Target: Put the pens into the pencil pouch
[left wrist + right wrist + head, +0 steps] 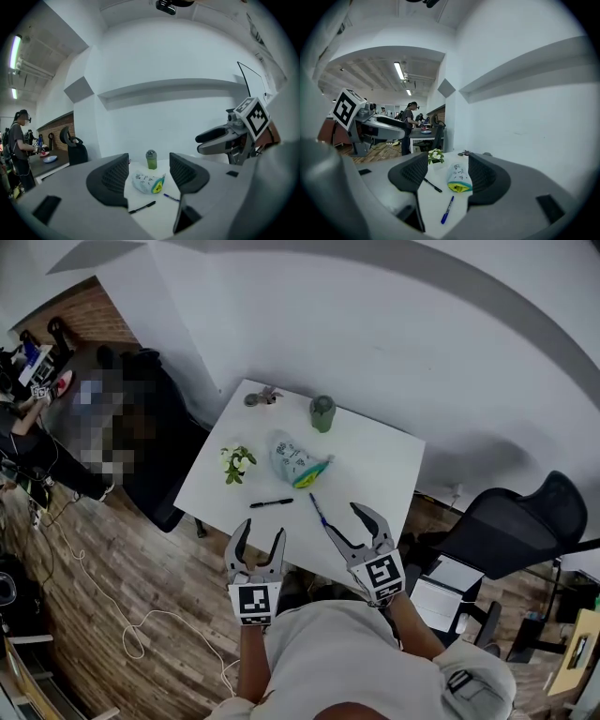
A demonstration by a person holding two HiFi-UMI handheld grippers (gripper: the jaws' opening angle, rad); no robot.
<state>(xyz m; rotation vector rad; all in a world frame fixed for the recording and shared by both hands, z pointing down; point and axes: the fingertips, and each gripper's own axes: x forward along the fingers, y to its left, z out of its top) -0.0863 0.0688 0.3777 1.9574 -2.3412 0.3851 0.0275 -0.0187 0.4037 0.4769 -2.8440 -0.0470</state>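
Note:
A pale blue pencil pouch (296,460) with a yellow-green open end lies in the middle of the white table (375,460); it also shows between the jaws as the pouch (148,182) and the pouch (458,178). A black pen (272,503) lies in front of it, and a blue pen (319,511) lies to its right. My left gripper (260,542) and right gripper (352,524) hover at the near table edge, both open with nothing between the jaws. The black pen (142,207) and blue pen (447,209) lie ahead of the jaws.
A green cup (322,412) stands at the far side, a small potted plant (236,463) at the left, and a small dark object (262,397) at the far corner. A black office chair (516,521) sits to the right. A person (18,145) stands in the background.

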